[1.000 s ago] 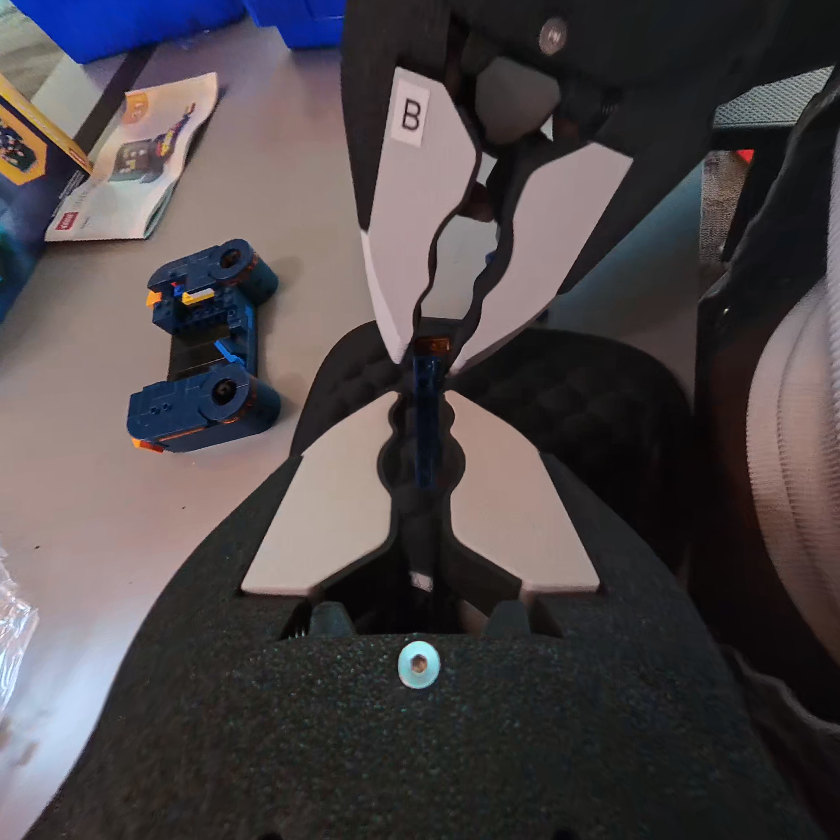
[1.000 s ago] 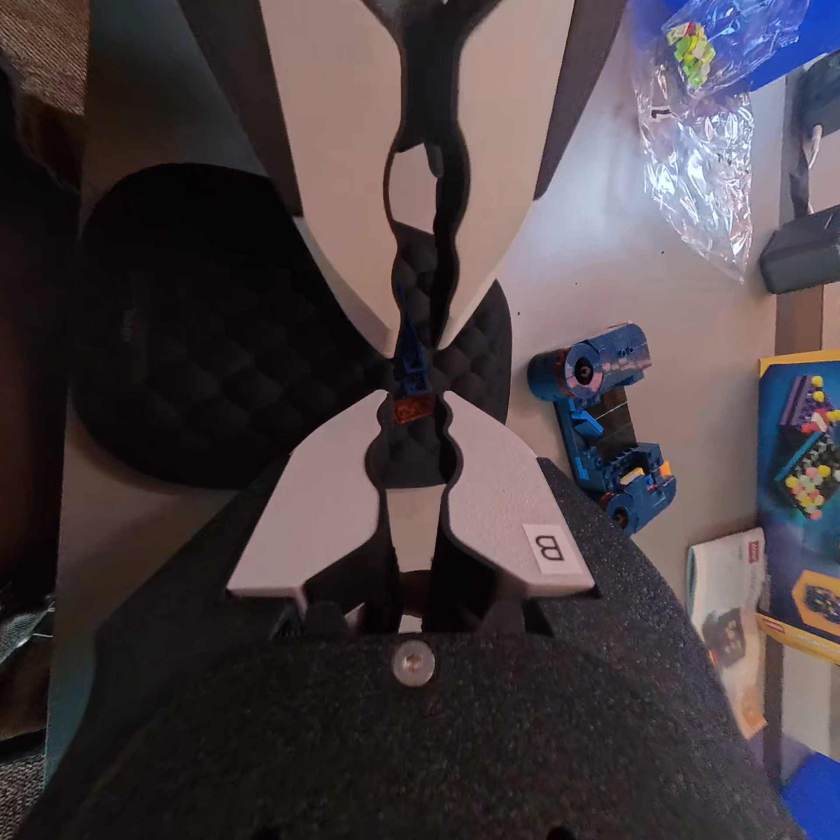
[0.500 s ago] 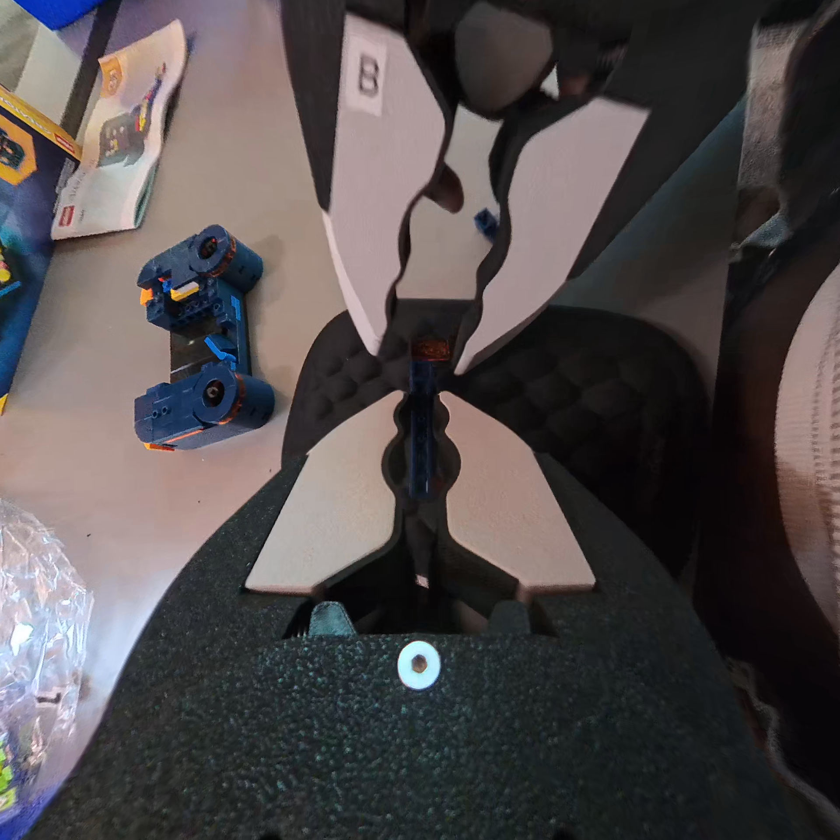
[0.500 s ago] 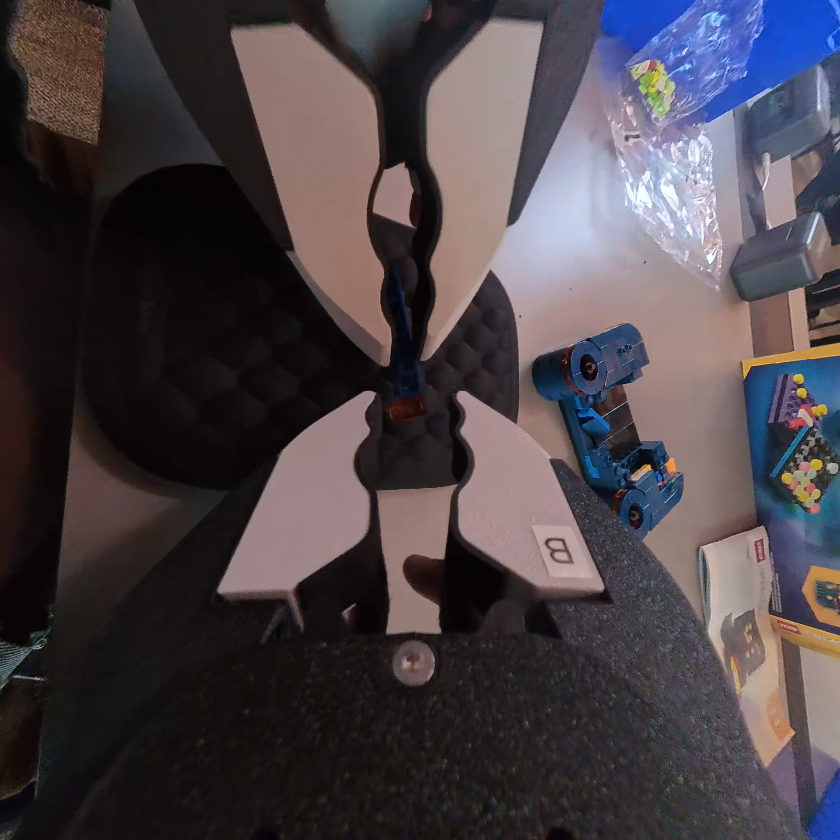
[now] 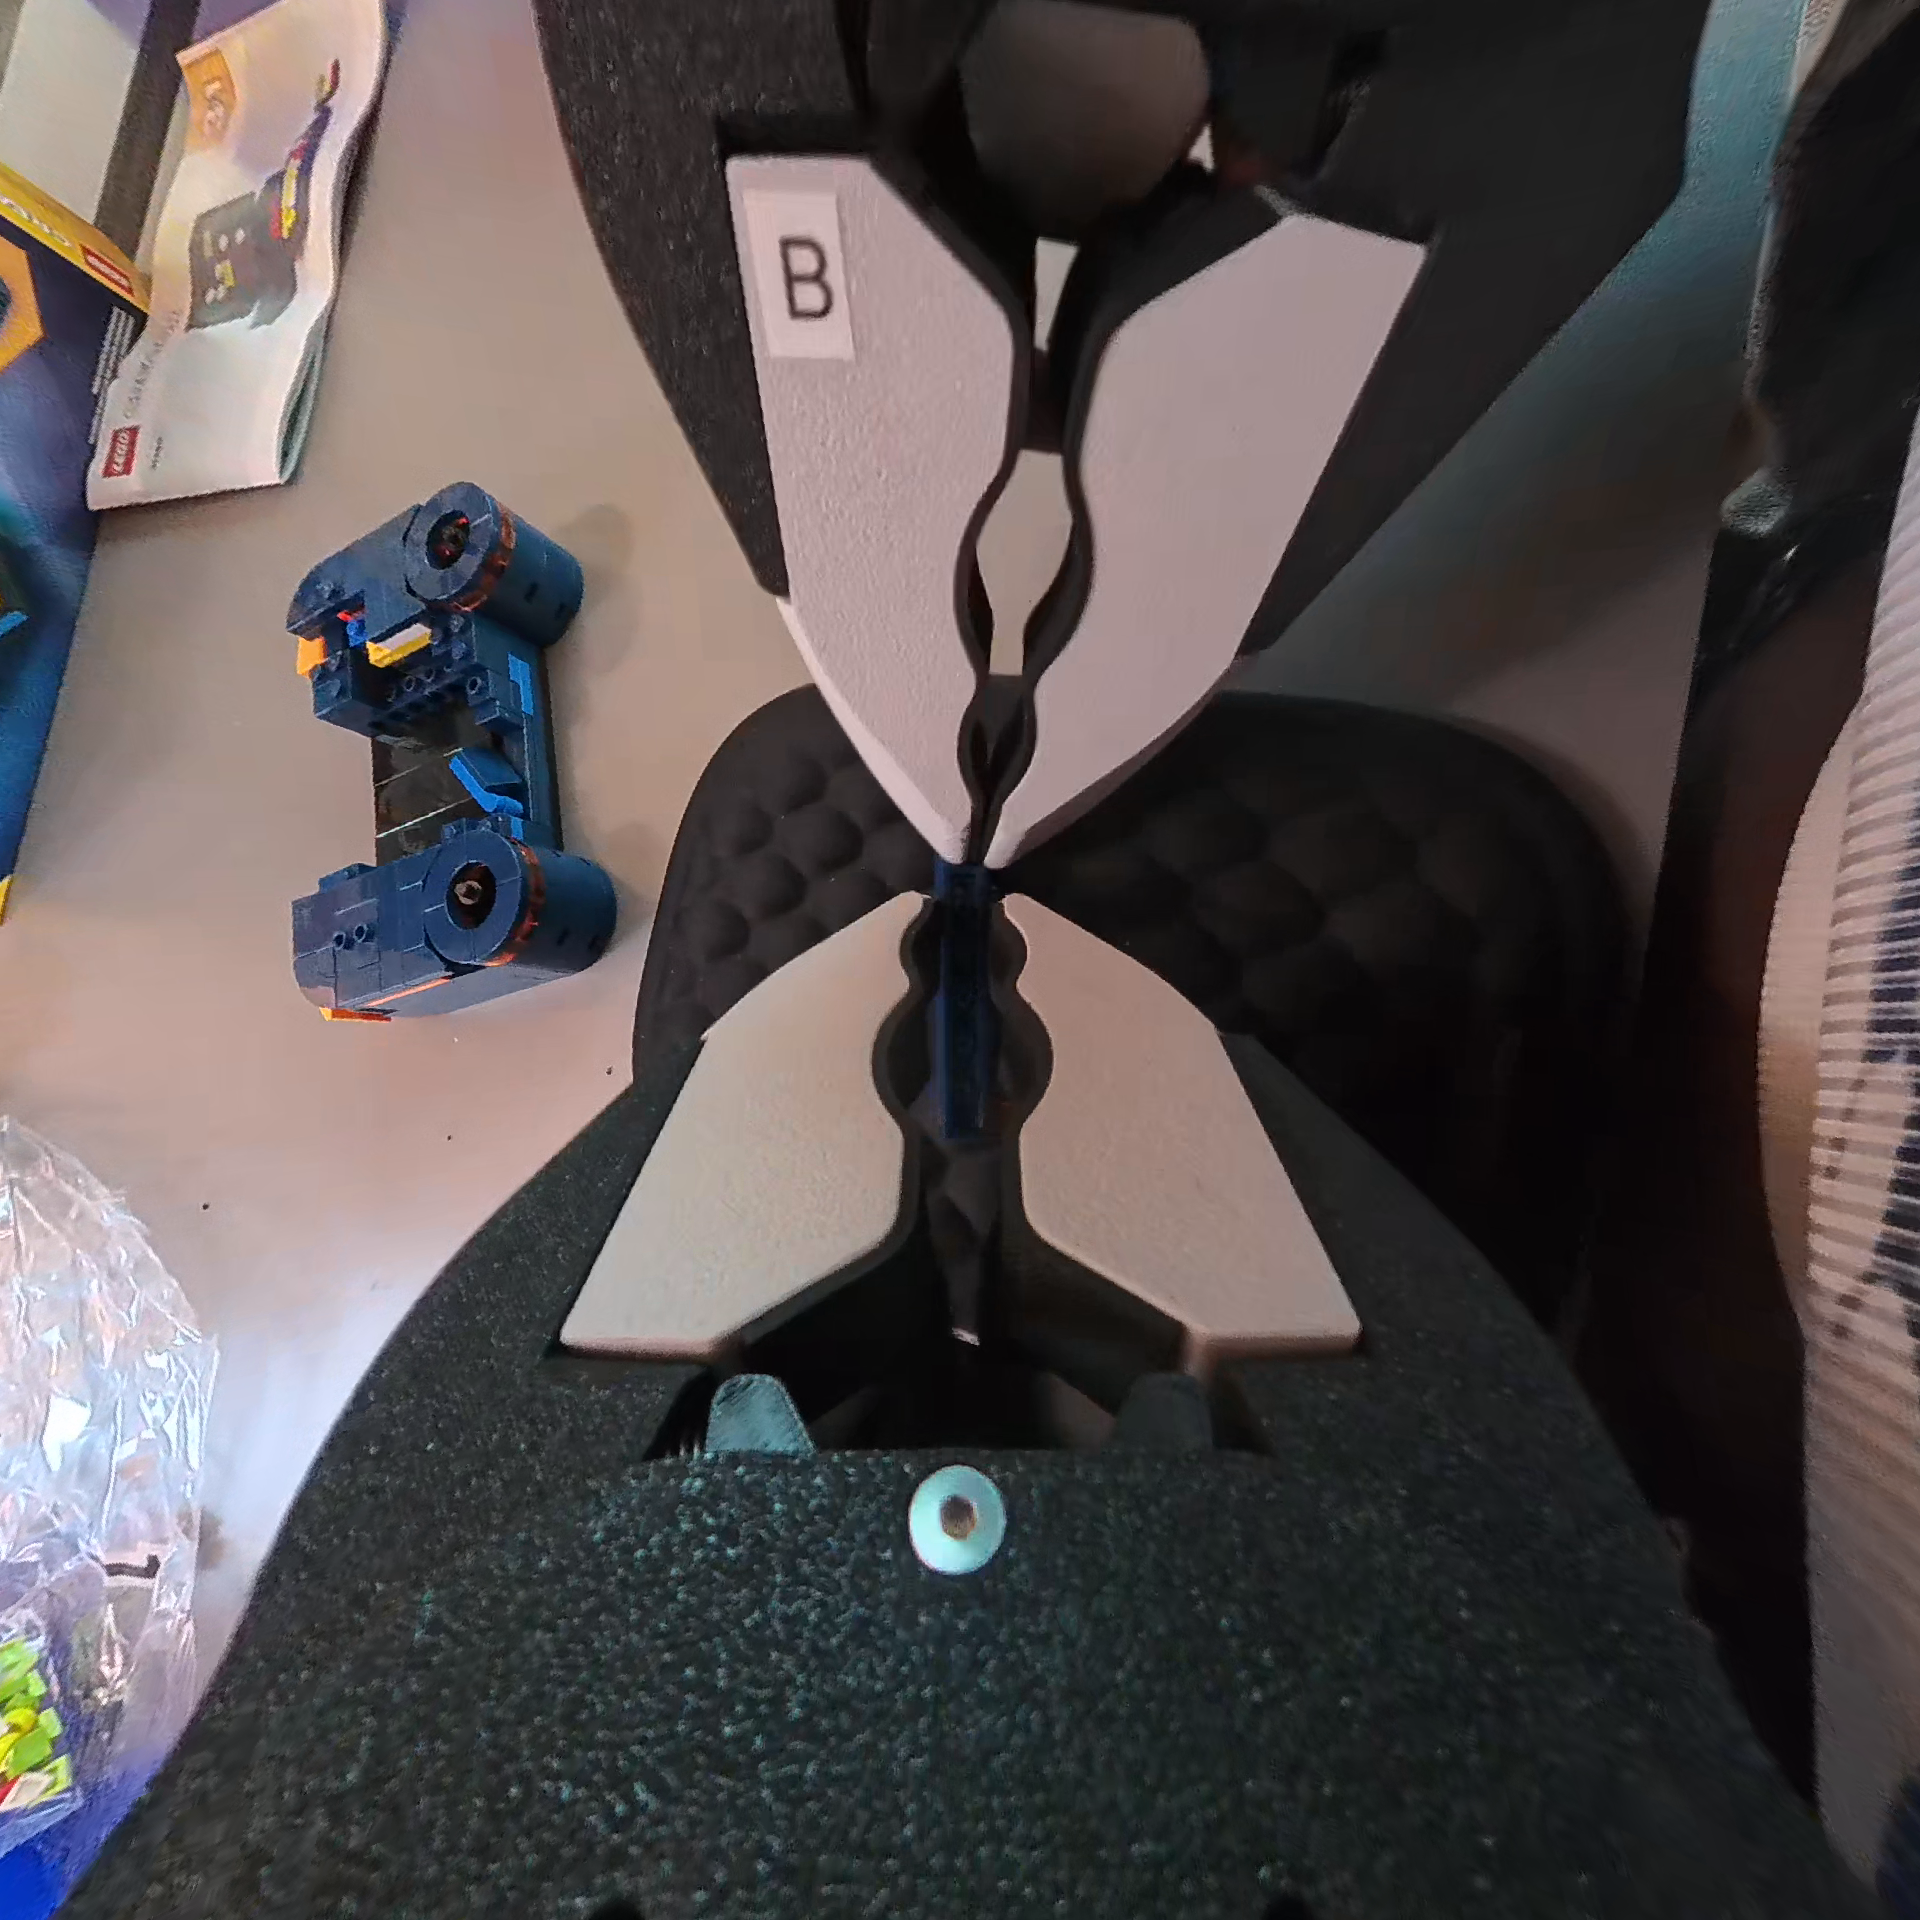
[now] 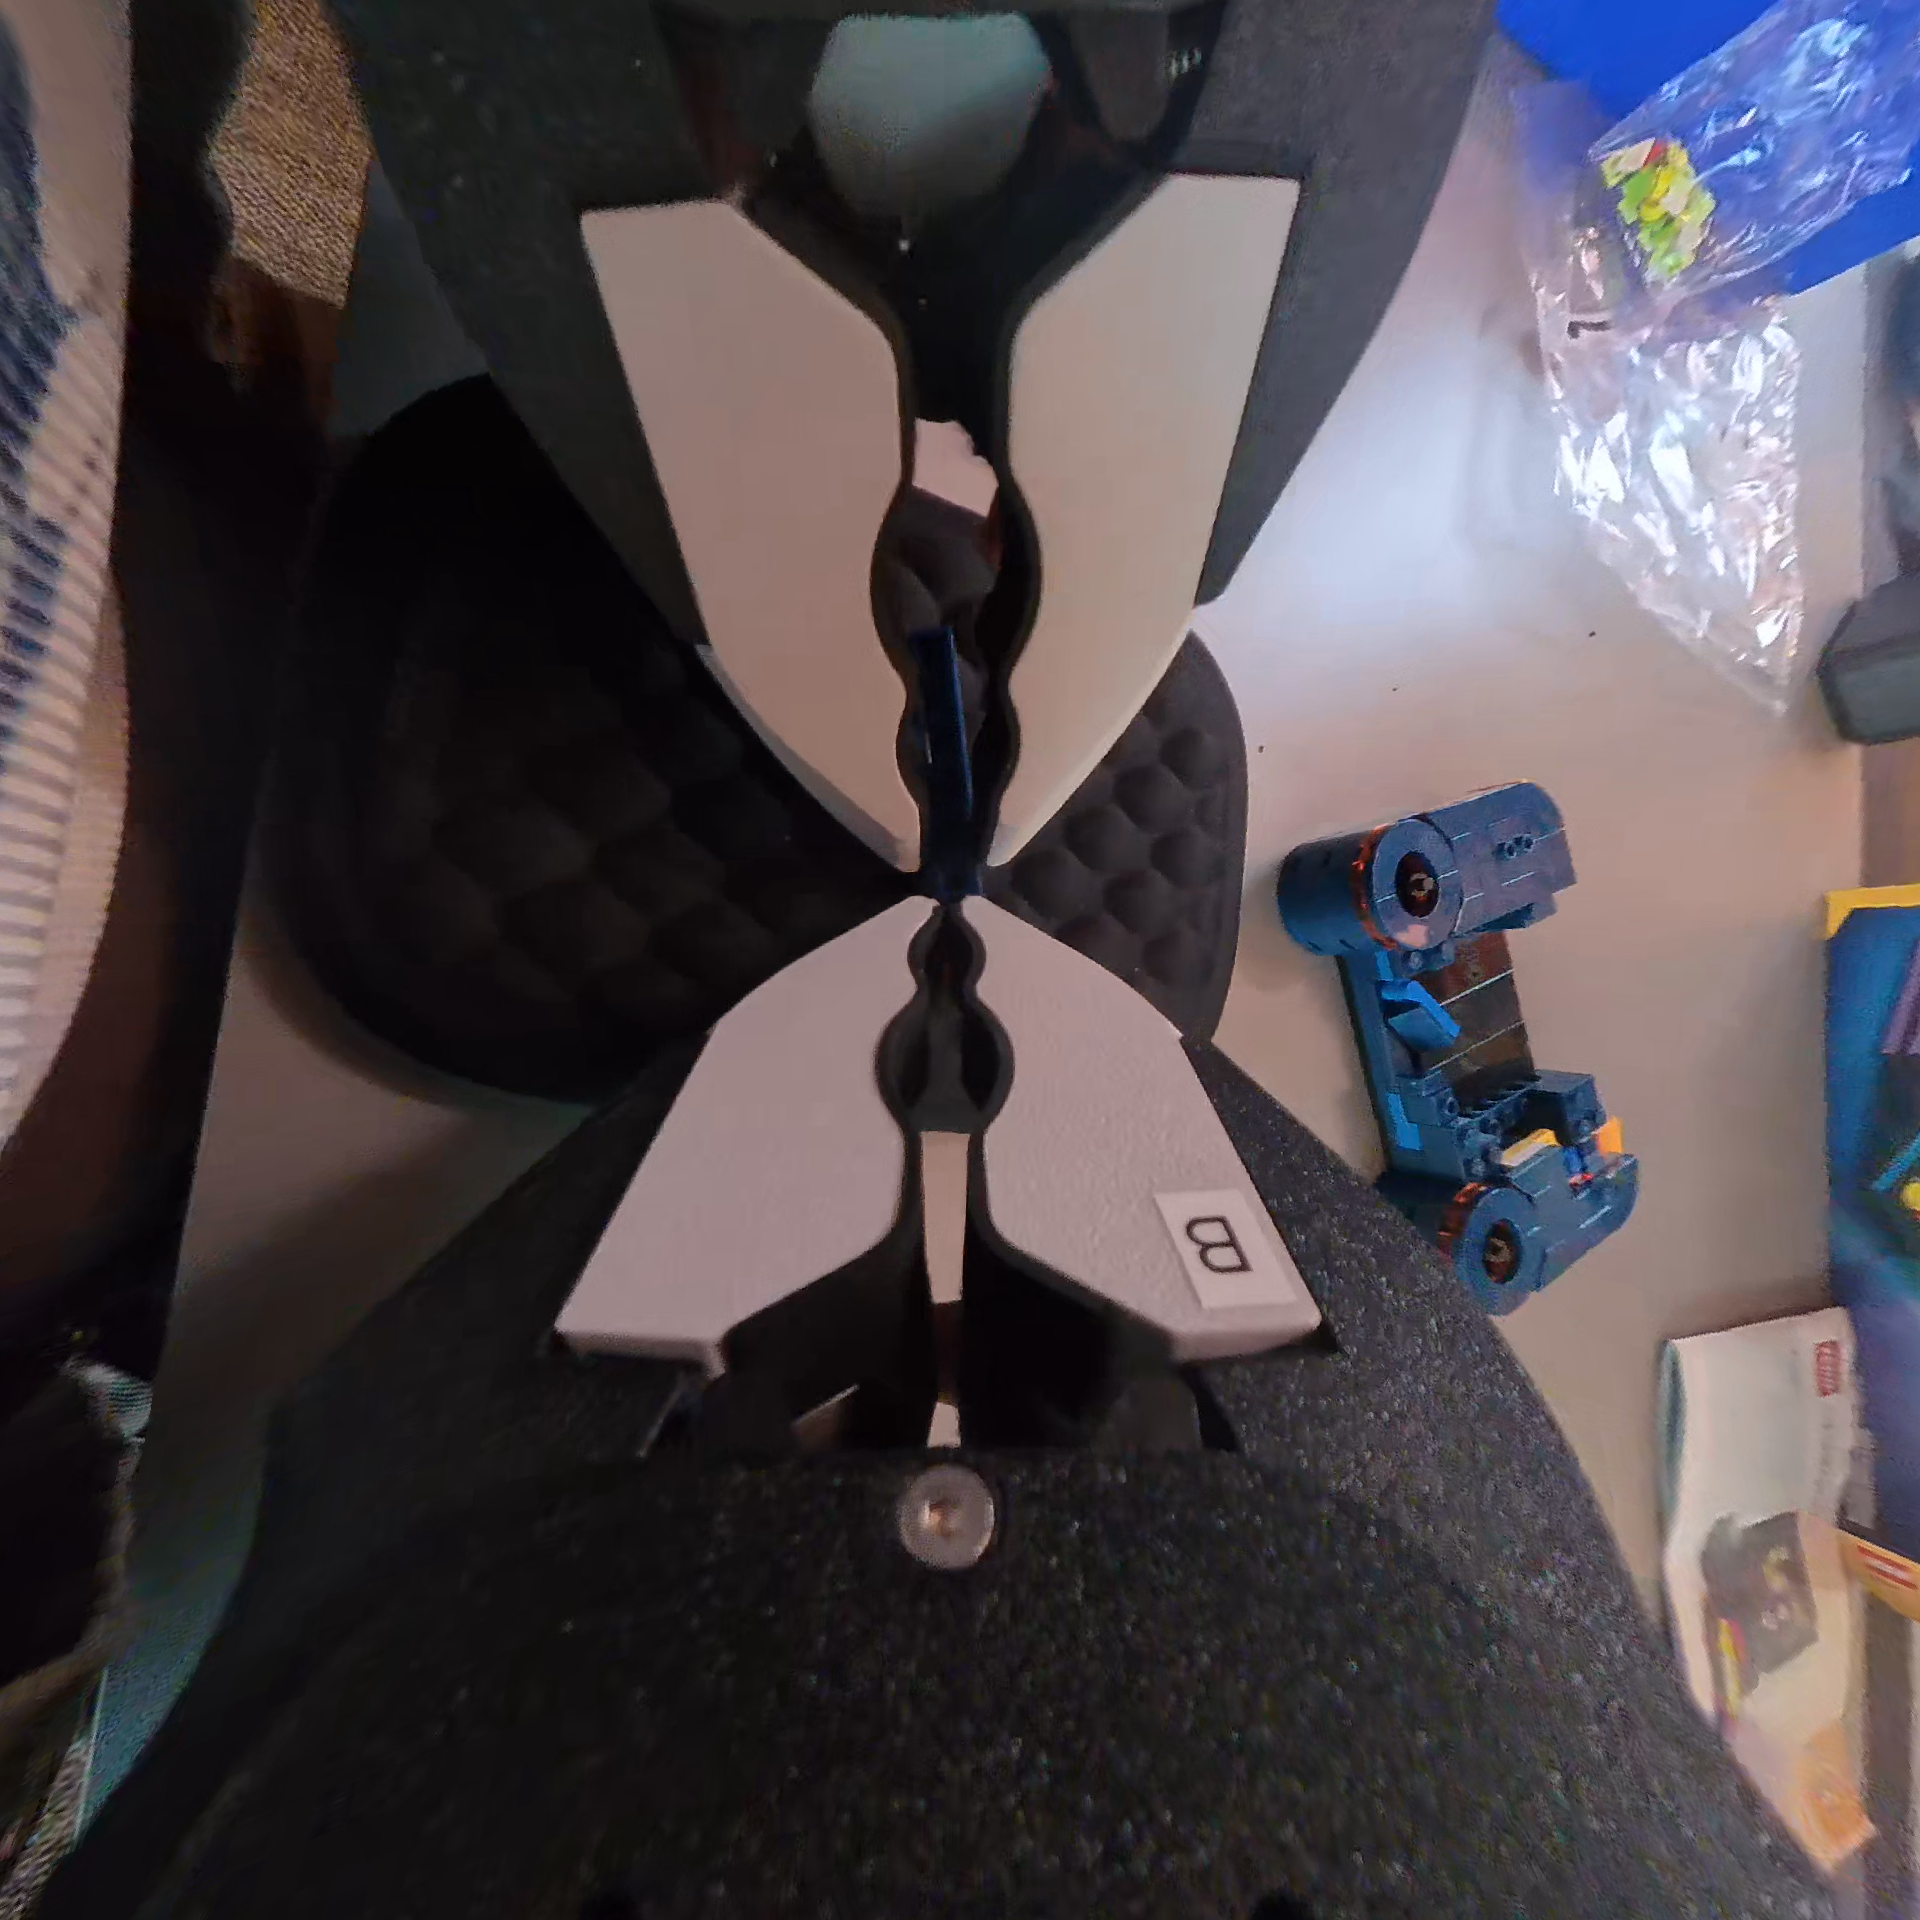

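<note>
My left gripper (image 5: 961, 906) is shut on a long dark blue brick piece (image 5: 963, 1008), which lies lengthwise between its white fingers with its far end sticking out. My right gripper (image 6: 951, 906) is shut. It faces the left one tip to tip, and its tips touch the end of the blue piece (image 6: 940, 748). I cannot see anything pinched between them. In the left wrist view the right gripper (image 5: 982, 844) comes in from the top. In the right wrist view the left gripper (image 6: 951, 868) comes in from the top. Both hang above a black quilted pad (image 5: 1299, 883).
A dark blue brick model with two round ends (image 5: 447, 769) lies on the grey table (image 5: 208, 1091) left of the pad (image 6: 1122, 883); it also shows in the right wrist view (image 6: 1455, 1049). Farther out lie an instruction booklet (image 5: 239, 291), a box (image 5: 42, 364) and a clear bag of pieces (image 5: 83, 1403). A person's striped clothing (image 5: 1870, 1039) is close by.
The right gripper opened half a second ago and has now shut again at the blue piece's end. The small orange piece seen at that end no longer shows. The left gripper kept its hold.
</note>
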`<state>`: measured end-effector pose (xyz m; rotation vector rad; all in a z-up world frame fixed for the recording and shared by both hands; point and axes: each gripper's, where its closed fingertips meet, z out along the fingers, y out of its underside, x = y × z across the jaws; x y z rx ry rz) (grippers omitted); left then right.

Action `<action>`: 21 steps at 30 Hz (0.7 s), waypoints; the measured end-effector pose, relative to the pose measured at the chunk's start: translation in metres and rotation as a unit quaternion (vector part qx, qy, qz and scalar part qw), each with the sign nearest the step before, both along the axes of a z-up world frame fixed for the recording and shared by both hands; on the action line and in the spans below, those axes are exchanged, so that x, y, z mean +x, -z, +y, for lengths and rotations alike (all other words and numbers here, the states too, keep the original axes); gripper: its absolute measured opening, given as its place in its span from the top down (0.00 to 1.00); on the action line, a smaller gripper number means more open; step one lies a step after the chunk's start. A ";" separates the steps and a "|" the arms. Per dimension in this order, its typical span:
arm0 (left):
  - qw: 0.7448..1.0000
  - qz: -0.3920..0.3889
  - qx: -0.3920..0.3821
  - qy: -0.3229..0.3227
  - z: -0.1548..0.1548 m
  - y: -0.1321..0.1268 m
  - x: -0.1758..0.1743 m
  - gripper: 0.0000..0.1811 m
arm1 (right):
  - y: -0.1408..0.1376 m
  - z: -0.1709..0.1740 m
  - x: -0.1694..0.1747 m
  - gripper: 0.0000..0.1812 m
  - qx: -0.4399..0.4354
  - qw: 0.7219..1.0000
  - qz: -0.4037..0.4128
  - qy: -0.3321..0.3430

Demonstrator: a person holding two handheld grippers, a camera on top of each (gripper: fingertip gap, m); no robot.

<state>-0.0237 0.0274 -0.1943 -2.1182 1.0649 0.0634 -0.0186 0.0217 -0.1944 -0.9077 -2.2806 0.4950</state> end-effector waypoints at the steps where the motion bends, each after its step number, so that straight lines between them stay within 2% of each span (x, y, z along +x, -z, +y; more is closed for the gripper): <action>1: 1.000 -0.002 -0.004 0.000 0.000 0.001 0.000 0.95 | 0.001 0.000 0.000 1.00 -0.003 1.000 -0.008 -0.001; 5: 1.000 -0.005 -0.013 0.003 -0.001 0.004 -0.001 0.95 | 0.005 0.001 -0.001 1.00 -0.030 0.998 -0.046 0.015; 9: 1.000 -0.010 -0.020 0.019 -0.001 0.008 -0.002 0.95 | 0.010 0.002 -0.002 1.00 -0.106 0.990 -0.090 0.034; 13: 0.999 -0.039 -0.014 0.034 -0.001 0.008 -0.002 0.95 | 0.012 0.002 -0.002 1.00 -0.170 0.976 -0.124 0.051; 21: 0.994 -0.109 -0.009 0.022 -0.003 0.006 -0.004 0.96 | 0.014 0.000 -0.004 1.00 -0.219 0.954 -0.194 0.069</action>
